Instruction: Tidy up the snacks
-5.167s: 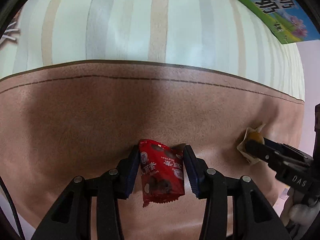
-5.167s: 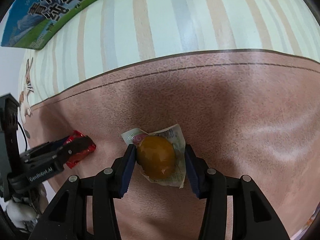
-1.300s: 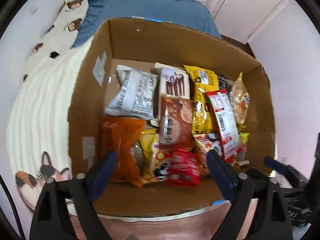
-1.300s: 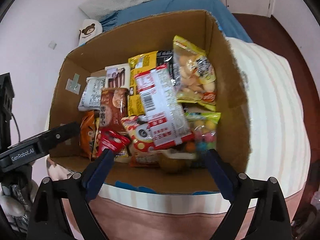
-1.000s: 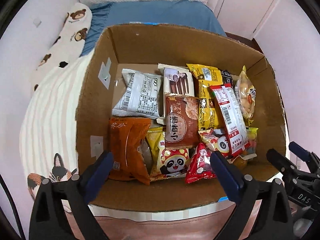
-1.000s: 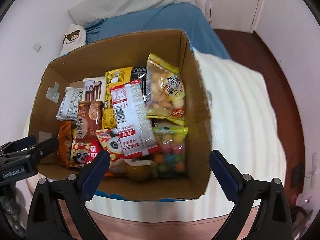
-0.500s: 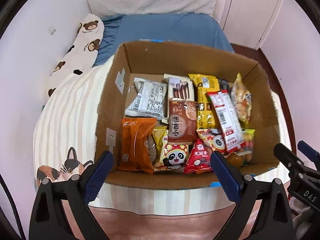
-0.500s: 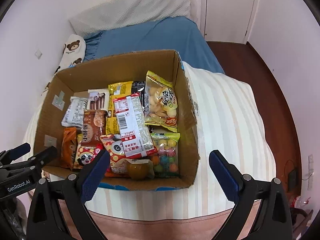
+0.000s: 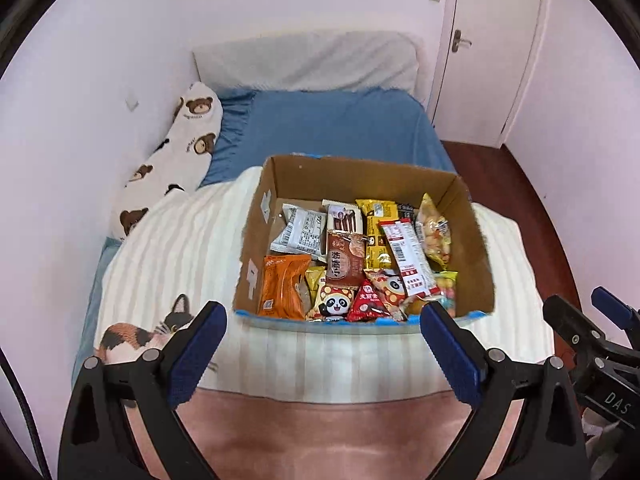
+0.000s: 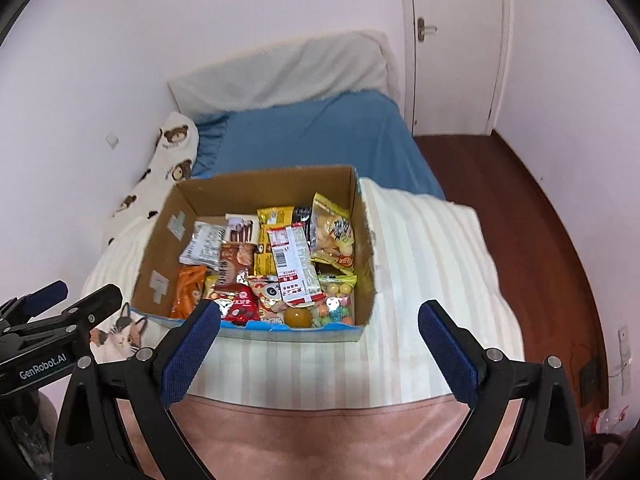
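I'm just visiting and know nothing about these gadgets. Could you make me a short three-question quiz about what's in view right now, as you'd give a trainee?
1. True or false: the left gripper is holding a snack.
2. Multiple choice: the cardboard box rests on A) the wooden floor, B) the striped blanket, C) the blue sheet.
3. Fill in: the round brown-orange snack lies against the box's ____ wall, beside the red packet.

Key
1. False; its fingers stand wide apart with nothing between them, as do those of the right gripper.
2. B.
3. Near, the one closest to the grippers.
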Tool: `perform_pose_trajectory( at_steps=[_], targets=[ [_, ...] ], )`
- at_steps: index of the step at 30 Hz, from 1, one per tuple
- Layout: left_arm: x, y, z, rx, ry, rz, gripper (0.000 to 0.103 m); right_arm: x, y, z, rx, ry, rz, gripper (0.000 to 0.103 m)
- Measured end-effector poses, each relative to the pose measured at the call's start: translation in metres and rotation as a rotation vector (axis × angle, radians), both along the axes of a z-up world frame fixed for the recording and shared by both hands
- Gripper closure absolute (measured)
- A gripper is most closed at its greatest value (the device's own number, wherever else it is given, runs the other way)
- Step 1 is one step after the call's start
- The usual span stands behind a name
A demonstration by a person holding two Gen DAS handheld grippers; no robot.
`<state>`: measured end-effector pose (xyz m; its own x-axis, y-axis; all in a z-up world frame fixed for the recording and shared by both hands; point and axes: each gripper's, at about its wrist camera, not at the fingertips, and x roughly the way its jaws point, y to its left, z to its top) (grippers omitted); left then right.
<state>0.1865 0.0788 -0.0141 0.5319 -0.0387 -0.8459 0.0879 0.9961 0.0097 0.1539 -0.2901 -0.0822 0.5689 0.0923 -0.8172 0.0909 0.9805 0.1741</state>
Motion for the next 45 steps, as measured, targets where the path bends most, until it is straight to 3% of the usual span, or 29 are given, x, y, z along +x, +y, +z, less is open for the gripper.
perform_pose_trajectory(
  at_steps=[12,23,31,45],
  targets=[
    [-0.07,0.009,0.055,-0.032,-0.092,0.016,0.004,-0.084,-0.002,0.071,-0.046,-0.104,0.002,0.0],
    [-0.106,0.01,0.068,-0.026,-0.104,0.006,0.004,-0.117,0.004,0.106,-0.067,-0.161,0.026,0.0],
    [-0.096,0.009,0.063,-0.008,-0.128,0.026,0.0,-0.111,0.0,0.103,-0.089,-0.173,0.002,0.0],
    [-0.054,0.001,0.038,0.042,-0.133,0.04,0.0,-0.059,-0.011,0.062,-0.11,-0.139,-0.067,0.0]
  ],
)
